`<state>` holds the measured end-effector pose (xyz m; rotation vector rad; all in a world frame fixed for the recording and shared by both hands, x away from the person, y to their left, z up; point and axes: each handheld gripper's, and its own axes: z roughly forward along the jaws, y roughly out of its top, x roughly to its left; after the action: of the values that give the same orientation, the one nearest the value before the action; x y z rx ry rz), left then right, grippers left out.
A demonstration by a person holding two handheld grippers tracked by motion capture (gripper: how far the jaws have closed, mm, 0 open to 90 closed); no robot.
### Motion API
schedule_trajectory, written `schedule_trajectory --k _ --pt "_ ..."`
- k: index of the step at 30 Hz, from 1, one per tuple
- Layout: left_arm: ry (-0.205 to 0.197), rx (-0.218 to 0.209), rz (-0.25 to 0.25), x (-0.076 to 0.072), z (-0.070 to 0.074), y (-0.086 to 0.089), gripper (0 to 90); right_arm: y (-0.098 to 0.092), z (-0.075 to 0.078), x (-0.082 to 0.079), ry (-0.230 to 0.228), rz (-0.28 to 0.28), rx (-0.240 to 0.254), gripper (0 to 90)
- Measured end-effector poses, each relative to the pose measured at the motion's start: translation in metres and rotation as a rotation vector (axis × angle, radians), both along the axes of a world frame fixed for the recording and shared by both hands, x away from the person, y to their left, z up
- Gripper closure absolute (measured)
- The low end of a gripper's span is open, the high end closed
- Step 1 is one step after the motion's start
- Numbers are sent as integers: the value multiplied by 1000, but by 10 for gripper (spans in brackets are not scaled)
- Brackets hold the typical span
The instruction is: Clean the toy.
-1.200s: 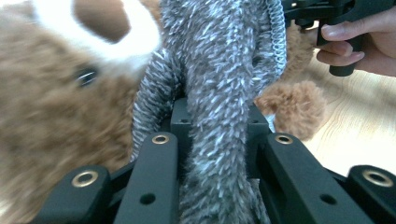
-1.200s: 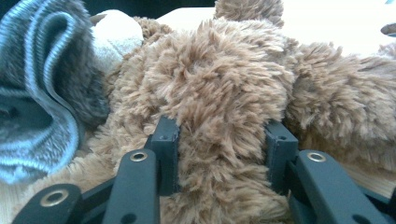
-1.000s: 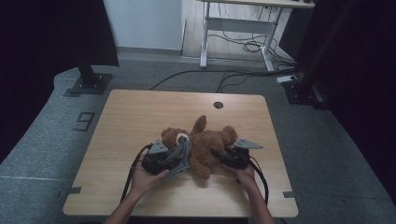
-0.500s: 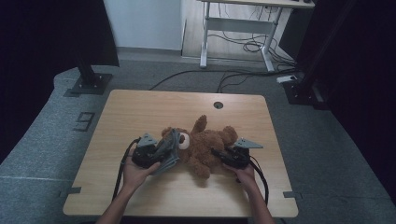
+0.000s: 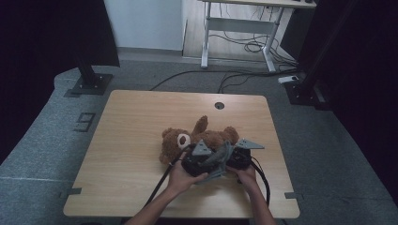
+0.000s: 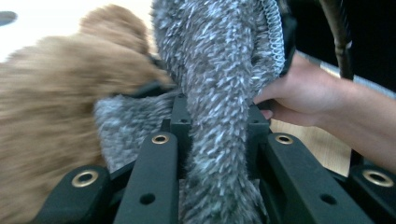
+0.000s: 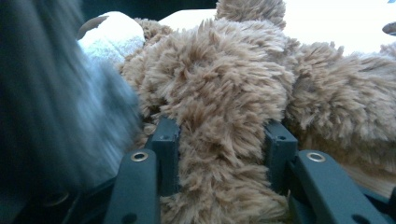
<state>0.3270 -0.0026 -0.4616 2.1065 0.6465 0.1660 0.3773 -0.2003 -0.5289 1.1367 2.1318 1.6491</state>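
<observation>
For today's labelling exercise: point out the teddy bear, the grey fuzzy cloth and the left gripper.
teddy bear [image 5: 174, 140], high view, head.
grey fuzzy cloth [image 6: 219, 84], left gripper view, middle fold.
left gripper [image 6: 214, 135], left gripper view, between its fingertips.

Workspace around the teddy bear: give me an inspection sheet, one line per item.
Surface: light wooden table with a round grommet hole near the far edge.
Job's things: brown teddy bear lying on the table; grey fuzzy garment with a zipper edge.
Clutter: nothing seen.
Grippers: left gripper shut on the grey fuzzy garment; right gripper shut on a limb of the teddy bear.
Cables: black gripper cables trail off the near edge; loose cables on the floor beyond.
Surroundings: grey carpet, white desk frame, dark stand bases.
</observation>
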Motion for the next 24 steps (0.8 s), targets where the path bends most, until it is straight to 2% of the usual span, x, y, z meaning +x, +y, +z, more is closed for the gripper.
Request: schedule_trajectory --k 2,4,8,18,22,24 --pt "-13 0 6 -1 -6 -6 729 -1 -1 1 3 0 6 595" --pt "4 -12 2 0 -8 -5 730 -5 -3 3 16 4 30 595" --pt "4 9 0 -3 -14 3 731 -3 -2 2 6 6 16 595" --pt "31 44 62 5 -35 23 732 -5 -2 4 30 12 42 599" --pt "46 31 83 9 -42 32 733 -5 -2 4 31 21 41 606" --pt "39 30 95 8 -42 36 733 -5 -2 4 32 24 42 607"
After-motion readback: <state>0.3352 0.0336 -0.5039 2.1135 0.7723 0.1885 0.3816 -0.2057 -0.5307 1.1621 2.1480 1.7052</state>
